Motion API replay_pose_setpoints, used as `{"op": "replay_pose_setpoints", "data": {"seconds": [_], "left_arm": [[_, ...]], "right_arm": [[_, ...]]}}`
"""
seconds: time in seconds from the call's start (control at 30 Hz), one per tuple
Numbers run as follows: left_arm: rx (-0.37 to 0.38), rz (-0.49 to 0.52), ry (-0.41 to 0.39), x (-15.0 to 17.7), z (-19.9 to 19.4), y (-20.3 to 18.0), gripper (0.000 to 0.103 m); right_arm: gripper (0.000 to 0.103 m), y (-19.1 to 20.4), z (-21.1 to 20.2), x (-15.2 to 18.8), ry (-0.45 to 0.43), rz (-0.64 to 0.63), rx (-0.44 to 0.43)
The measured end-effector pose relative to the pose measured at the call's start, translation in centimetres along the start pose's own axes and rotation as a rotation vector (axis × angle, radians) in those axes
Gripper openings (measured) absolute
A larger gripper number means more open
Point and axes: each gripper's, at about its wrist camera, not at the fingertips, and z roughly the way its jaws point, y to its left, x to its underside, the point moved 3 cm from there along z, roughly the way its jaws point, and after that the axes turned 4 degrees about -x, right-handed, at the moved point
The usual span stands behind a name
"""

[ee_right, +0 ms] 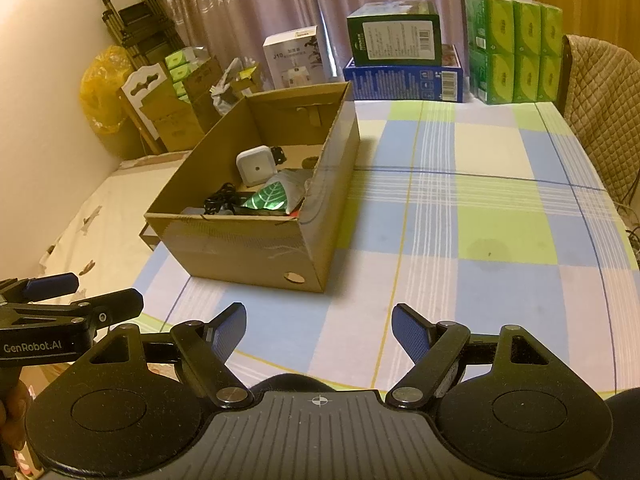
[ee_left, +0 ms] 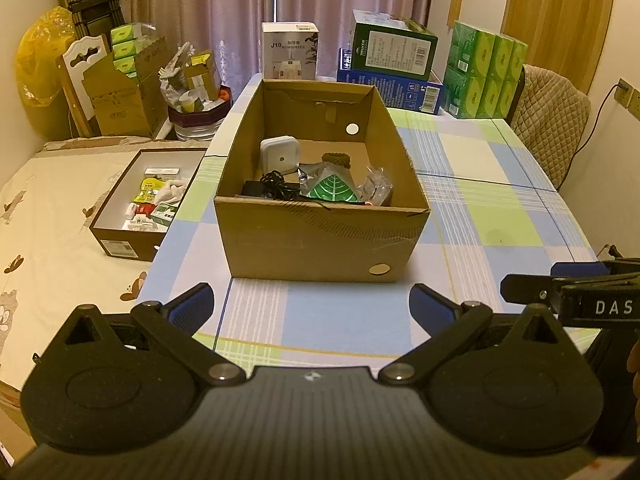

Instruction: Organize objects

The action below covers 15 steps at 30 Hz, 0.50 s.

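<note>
Cardboard box point(ee_left: 320, 184), open-topped, centre frame in the left wrist view, near the table's left edge. Contents: white square device point(ee_left: 280, 156), black cable point(ee_left: 276, 186), green leaf-print packet point(ee_left: 334, 190), clear wrapper point(ee_left: 376, 188). Checked tablecloth point(ee_right: 480, 220) bare across the right half of the right wrist view. Back edge: blue carton point(ee_right: 404, 80), green tissue packs point(ee_right: 516, 48). Left gripper point(ee_left: 311, 304) released, fingers wide, empty. Right gripper point(ee_right: 318, 326) likewise spread, empty, over the near edge.

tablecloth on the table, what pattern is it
Blue, green and cream plaid tablecloth, clearest in the right wrist view.
</note>
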Motion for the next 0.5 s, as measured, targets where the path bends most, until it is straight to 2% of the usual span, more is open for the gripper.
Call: {"op": "replay_pose_setpoints", "data": {"seconds": [0.5], "left_arm": [[0.023,-0.004,-0.015,-0.47,-0.06,-0.37,0.102]], "right_arm": [[0.077,-0.05,0.05,0.02,-0.001,0.001,0.0]]}}
